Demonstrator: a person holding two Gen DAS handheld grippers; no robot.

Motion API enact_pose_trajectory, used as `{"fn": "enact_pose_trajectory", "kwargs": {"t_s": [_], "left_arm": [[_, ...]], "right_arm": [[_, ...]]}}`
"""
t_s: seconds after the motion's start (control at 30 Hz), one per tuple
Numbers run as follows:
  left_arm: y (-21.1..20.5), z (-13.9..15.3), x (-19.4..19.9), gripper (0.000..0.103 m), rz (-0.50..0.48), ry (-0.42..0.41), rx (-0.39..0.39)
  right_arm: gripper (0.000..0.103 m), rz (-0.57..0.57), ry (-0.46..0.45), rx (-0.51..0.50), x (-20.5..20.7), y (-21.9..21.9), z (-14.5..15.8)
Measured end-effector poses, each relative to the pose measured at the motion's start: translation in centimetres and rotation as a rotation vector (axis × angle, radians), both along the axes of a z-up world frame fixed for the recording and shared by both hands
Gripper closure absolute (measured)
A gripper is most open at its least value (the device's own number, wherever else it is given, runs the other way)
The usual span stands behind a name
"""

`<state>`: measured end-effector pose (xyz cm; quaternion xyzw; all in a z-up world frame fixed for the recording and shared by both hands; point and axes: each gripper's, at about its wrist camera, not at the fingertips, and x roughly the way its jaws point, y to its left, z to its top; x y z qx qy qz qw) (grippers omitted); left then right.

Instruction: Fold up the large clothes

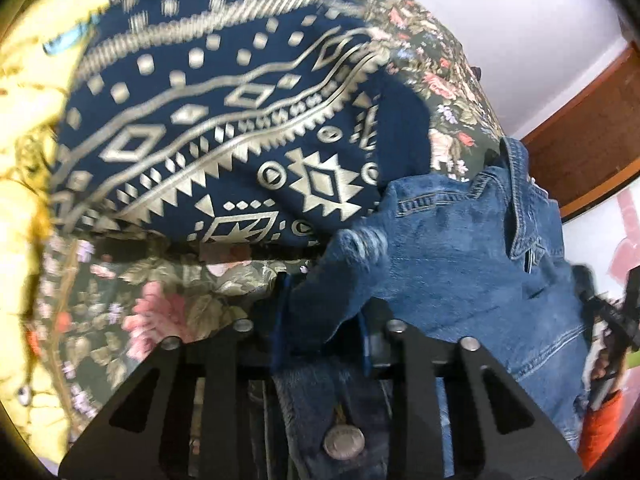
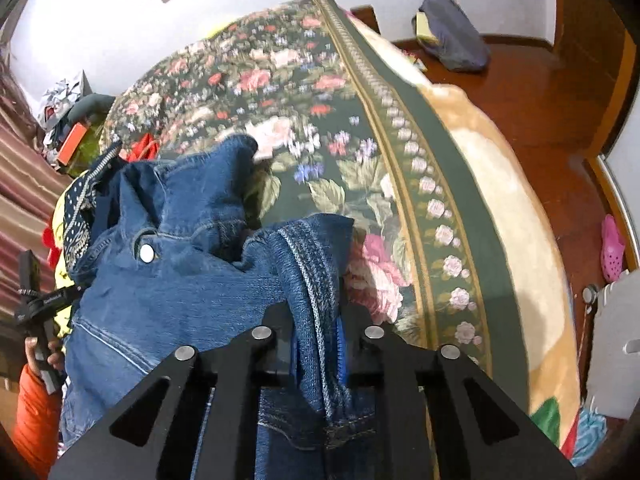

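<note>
**Denim jacket gripped at two points over a flowered bed**

Setting. A bed under a dark green flowered bedspread [image 2: 304, 92] fills the middle of the right wrist view. Its patterned border runs from upper centre to lower right, with a tan blanket [image 2: 496, 184] hanging past that edge. Beyond lies a red-brown wood floor [image 2: 532, 92], bare along the bed's right side except for a dark blue bag [image 2: 452, 28] at upper right and a pink shoe [image 2: 612, 246] at the right edge. White walls close the room.

Task item. The denim jacket [image 2: 168, 280] lies bunched at lower left of the right wrist view and at lower right of the left wrist view, on the bedspread.

Tools. The right tool [image 2: 316, 356] is clenched on a seamed fold of the jacket, which rises between its fingers. The left tool [image 1: 320, 344] is clamped on another fold of the jacket; a metal button [image 1: 343, 442] shows just below that grip.

View differences. Only the left wrist view shows, close up, a navy cloth with a pale geometric print [image 1: 224, 128] across its centre and a yellow garment [image 1: 28, 80] along its left edge. Only the right wrist view shows the open stretch of bedspread above the jacket, the bed's right edge, and a clutter of things [image 2: 68, 120] at the left. Each view catches an orange sleeve [image 2: 34, 420] at its lower side margin.
</note>
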<state>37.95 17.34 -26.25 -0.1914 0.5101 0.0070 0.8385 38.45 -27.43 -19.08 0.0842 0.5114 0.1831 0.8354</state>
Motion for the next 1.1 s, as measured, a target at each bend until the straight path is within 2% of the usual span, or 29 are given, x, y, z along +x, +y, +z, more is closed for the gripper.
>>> {"fn": "enact_pose_trajectory", "kwargs": {"t_s": [0.17,0.3,0.47,0.6,0.73,0.87,0.97,1.1], "left_arm": [[-2.8,5.9,-1.7,0.089,-0.051,-0.119,0.172],[-4.1,11.1,-3.7,0.091,-0.084,-0.243,0.281],[-5.2,15.8,-5.1,0.093,-0.122,-0.351,0.362],[-5.4,18.2,-4.3,0.093,-0.115,-0.404,0.394],[-4.2,18.7,-2.2,0.094,-0.093,-0.408,0.398],[-2.1,18.0,0.4,0.094,-0.058,-0.377,0.383],[0.2,15.8,3.4,0.093,-0.015,-0.313,0.387],[3.4,11.5,6.9,0.093,0.035,-0.196,0.411]], "right_arm": [[0.095,0.033,-0.109,0.041,-1.2,0.7,4.7],[0.095,0.069,-0.212,0.050,-2.0,2.4,8.9],[0.095,0.107,-0.301,0.062,-1.9,4.9,12.6],[0.096,0.135,-0.352,0.048,-1.0,7.2,14.2],[0.096,0.145,-0.374,0.033,0.8,9.0,14.5],[0.096,0.150,-0.354,0.025,3.4,10.8,13.7],[0.096,0.137,-0.320,0.000,5.8,11.9,12.2],[0.096,0.101,-0.258,-0.049,9.1,12.1,8.9]]}}
